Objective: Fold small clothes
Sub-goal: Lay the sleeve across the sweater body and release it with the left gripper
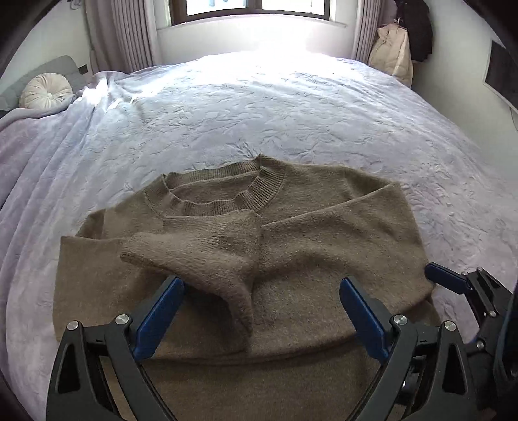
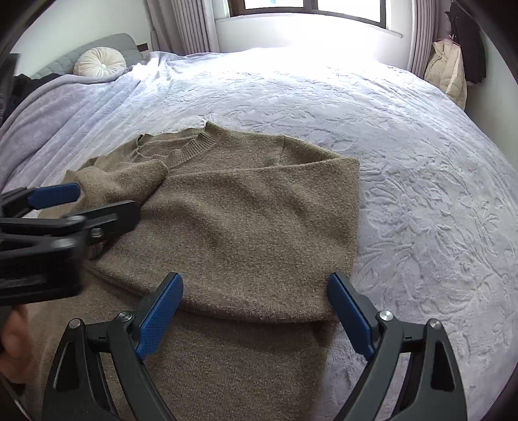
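While I hold both tools over the bed (image 1: 291, 107), my left hand-held gripper (image 1: 260, 293) stands wide, with nothing pressed by its blue pads (image 1: 158, 319). A loose sleeve (image 1: 200, 259) of the brown sweater (image 1: 323, 246) lies in the space between those pads, but they do not pinch it. My right hand-held gripper (image 2: 255, 291) is wide too, and it holds nothing. Its pads sit over the near folded edge of the sweater, close to the right side.

The sweater lies flat on the pale, bumpy bedspread, with its ribbed collar (image 1: 259, 191) pointing away from me toward the window (image 1: 255, 8). Its right sleeve is folded across the front. The bottom part is folded up, so I see a thick edge running across near me.

A round cream pillow (image 1: 45, 89) sits far off at the head of the bed. A cream coat (image 1: 393, 53) hangs in the far corner by the curtain (image 1: 123, 35).
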Tool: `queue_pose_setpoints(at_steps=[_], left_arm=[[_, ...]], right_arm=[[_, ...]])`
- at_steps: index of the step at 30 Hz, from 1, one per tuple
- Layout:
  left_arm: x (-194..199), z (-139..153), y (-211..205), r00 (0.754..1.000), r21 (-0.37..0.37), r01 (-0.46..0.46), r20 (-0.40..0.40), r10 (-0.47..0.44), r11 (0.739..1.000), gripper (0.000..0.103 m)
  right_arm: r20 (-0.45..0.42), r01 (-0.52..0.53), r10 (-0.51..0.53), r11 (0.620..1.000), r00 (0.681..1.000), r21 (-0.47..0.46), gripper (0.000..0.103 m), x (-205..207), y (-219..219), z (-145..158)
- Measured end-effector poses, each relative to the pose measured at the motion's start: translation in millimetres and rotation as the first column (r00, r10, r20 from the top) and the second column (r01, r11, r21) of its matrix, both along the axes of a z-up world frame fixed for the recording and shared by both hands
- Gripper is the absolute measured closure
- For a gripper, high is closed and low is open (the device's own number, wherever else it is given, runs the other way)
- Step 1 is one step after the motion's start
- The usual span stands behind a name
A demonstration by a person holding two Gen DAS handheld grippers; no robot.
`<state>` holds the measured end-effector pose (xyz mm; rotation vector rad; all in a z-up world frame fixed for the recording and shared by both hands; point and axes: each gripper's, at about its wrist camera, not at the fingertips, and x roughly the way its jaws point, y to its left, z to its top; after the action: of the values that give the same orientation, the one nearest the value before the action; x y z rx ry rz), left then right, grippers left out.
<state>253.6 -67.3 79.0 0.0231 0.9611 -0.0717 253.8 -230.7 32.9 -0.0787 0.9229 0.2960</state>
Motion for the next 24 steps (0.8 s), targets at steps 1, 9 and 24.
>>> queue_pose_setpoints(at_steps=[1,9,24], left_arm=[[-8.8,7.4,10.9,1.0,-0.034,0.01,0.012,-0.009,0.999,0.005],[-13.0,-9.4,121.5,0.965,-0.101,-0.261,-0.017,0.261,0.96,0.005],[-8.0,-67.8,169.8,0.919,-0.069,-0.39,-0.08,0.385,0.918,0.003]], right_arm=[[0.004,-0.012,0.012,1.0,1.0,0.01,0.01,-2.3,1.1,2.1],[0.054,-0.148,0.151,0.988,0.987,-0.051,0.01,-11.0,61.5,16.4],[-0.019,-0.238,0.241,0.942,0.97,-0.235,0.081,42.8,195.3,-4.6]])
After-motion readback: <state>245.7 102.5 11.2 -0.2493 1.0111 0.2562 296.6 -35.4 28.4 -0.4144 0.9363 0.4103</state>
